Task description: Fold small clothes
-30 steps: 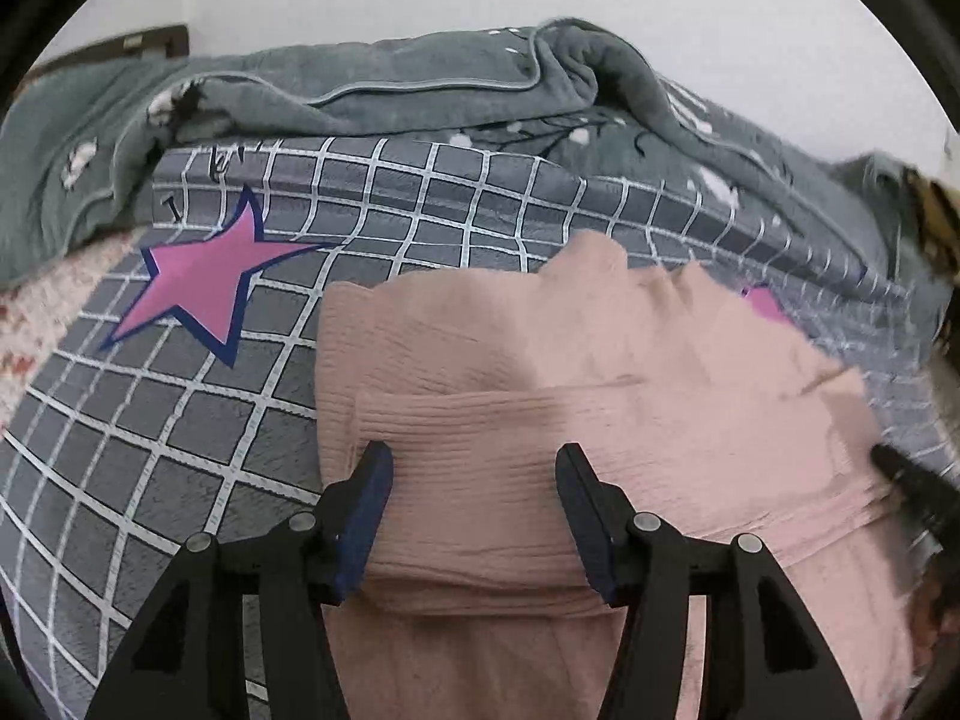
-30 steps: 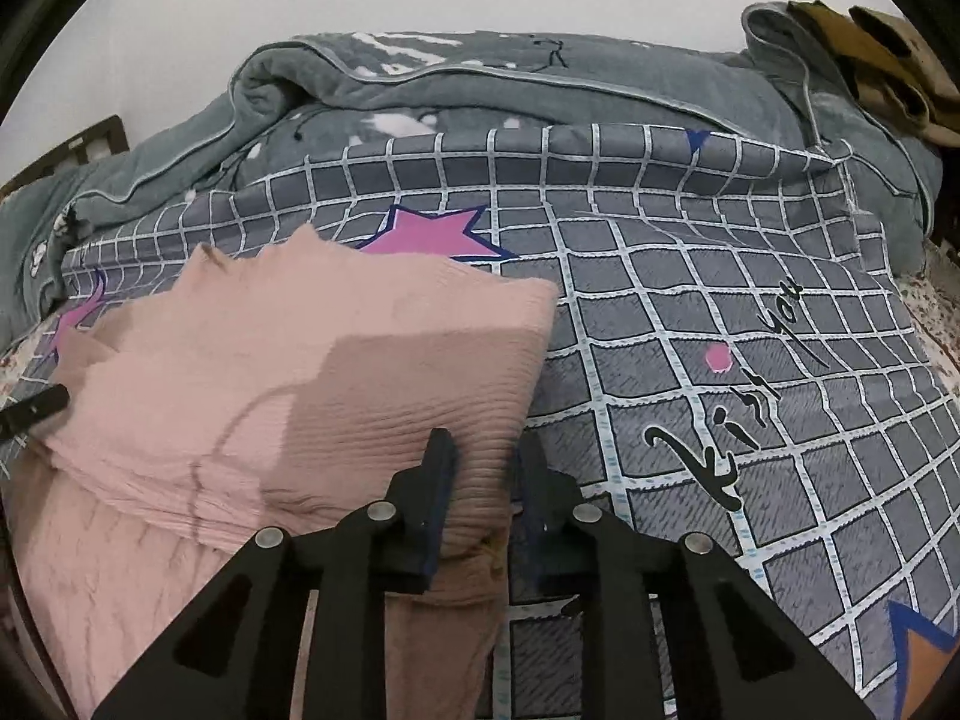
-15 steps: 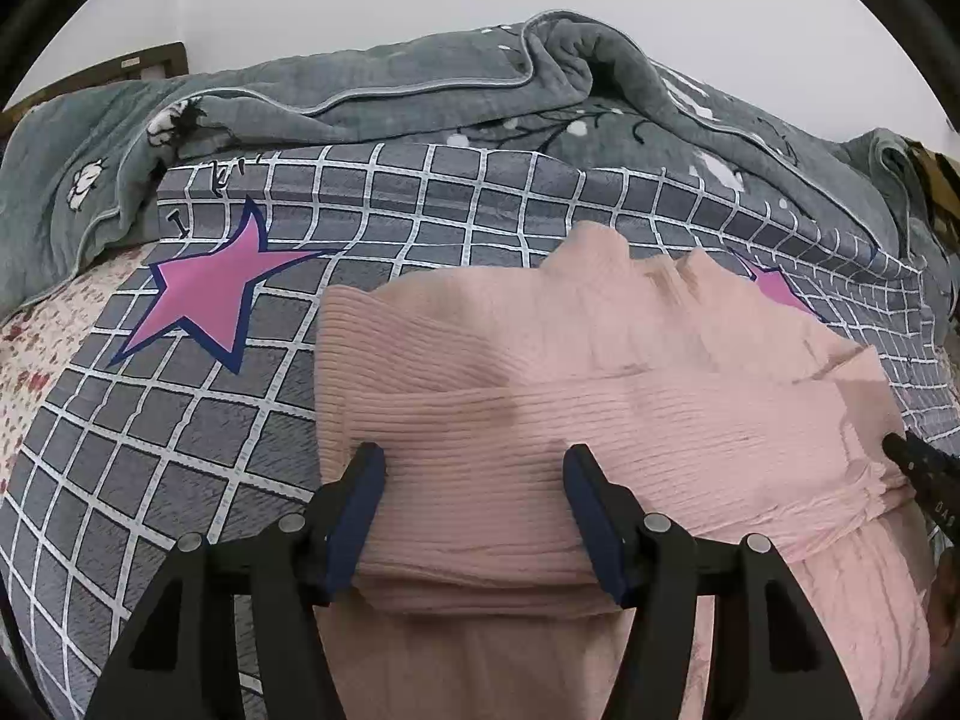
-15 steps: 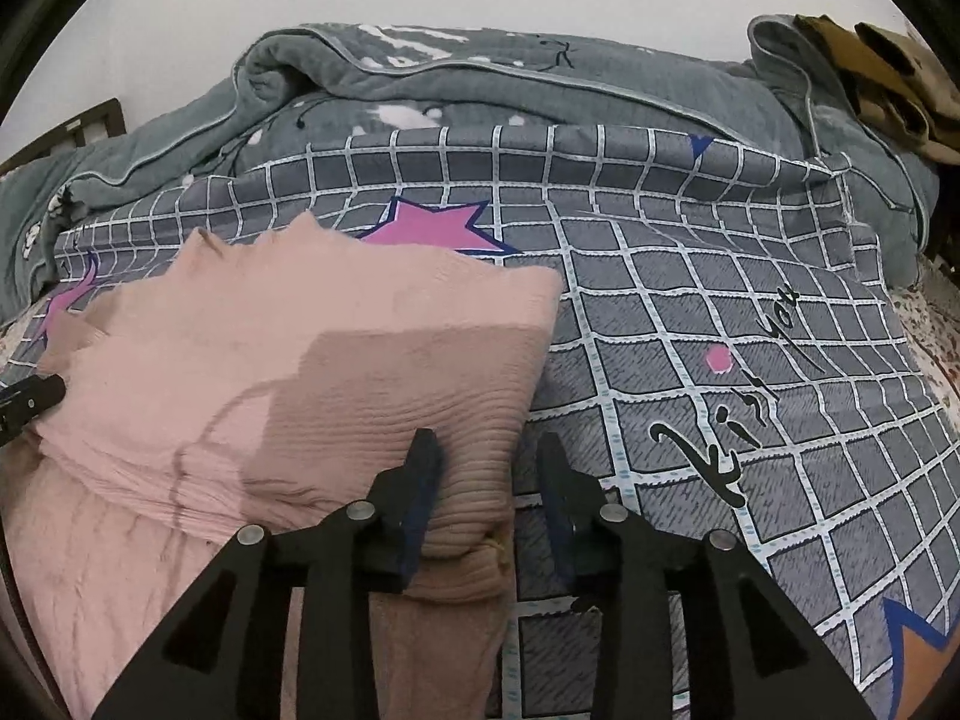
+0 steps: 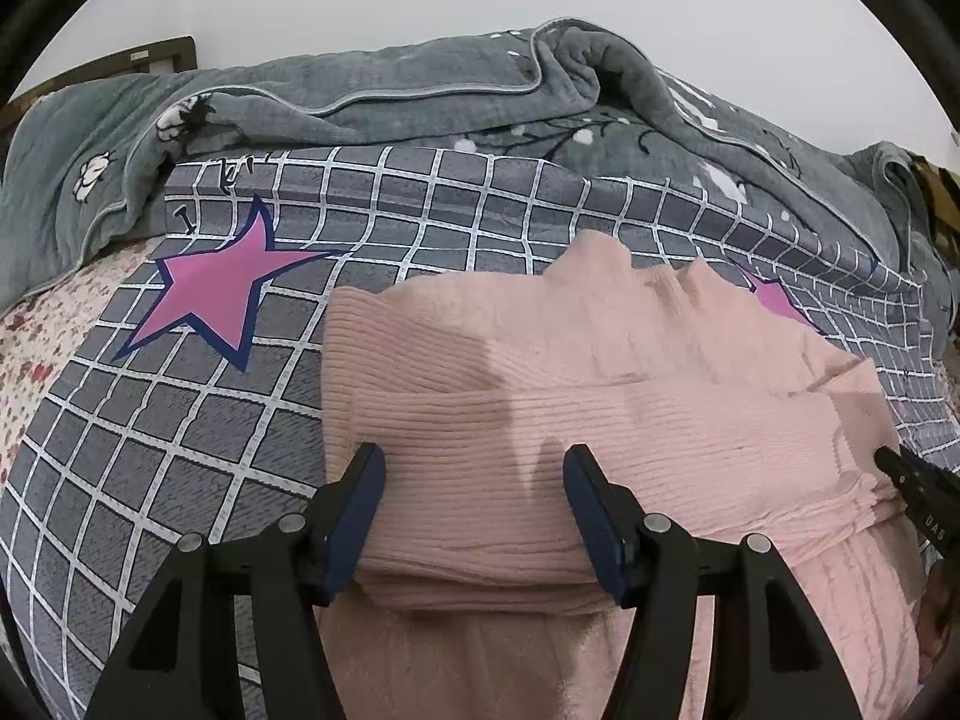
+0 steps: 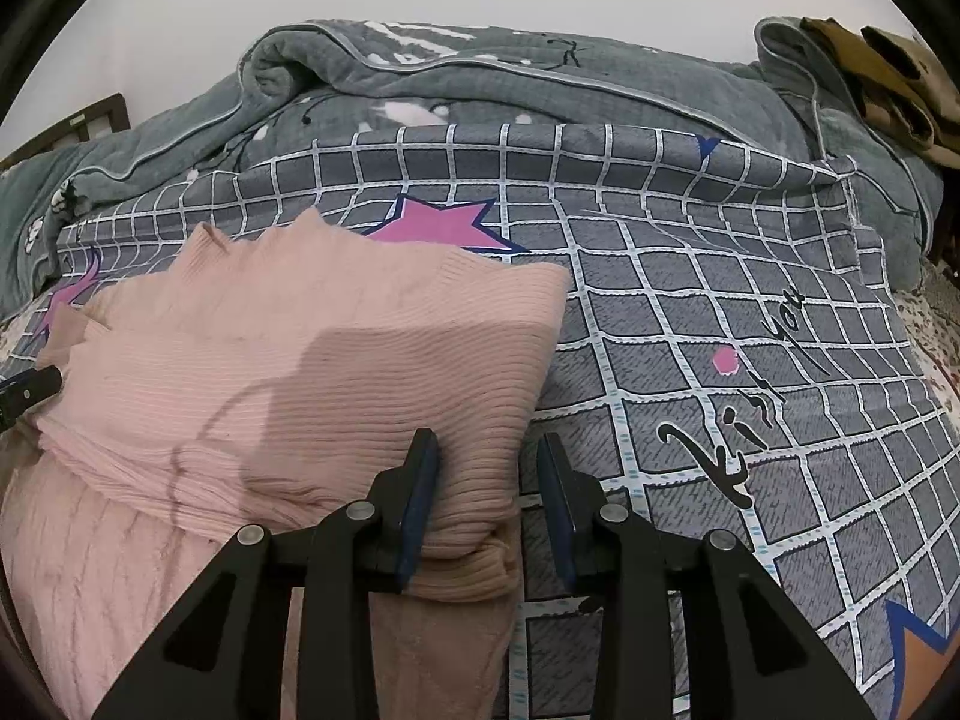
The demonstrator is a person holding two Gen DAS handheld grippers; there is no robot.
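Two grippers: both sat at the near folded edge of one pink ribbed garment [image 5: 600, 420], spread on the grey checked bed cover [image 5: 150, 450].
Garment position: it lay flat across the cover, with its long axis running left to right between the two tools and a lower pink layer showing beneath the fold.
Left gripper [image 5: 474, 510]: jaws stood wide apart, straddling the folded edge near its left corner; neither pad pressed the cloth, so nothing was gripped.
Left fingers [image 5: 354, 516]: the left pad lay just beside the garment's left border, and the right pad hovered over the ribbing.
Right gripper [image 6: 486, 498]: it was parted less widely at the garment's right corner, released rather than clamped.
Right fingers [image 6: 420, 492]: the left pad touched the ribbed fold; the right pad stood over bare cover, just off the cloth.
Nearer hand: each was equally close to its own corner.
Key relation: the fold lay directly ahead of and beneath both sets of fingers, so my judgement is that the next grasp needs only closing.
Background: a grey quilt [image 6: 480, 78] was bunched behind.
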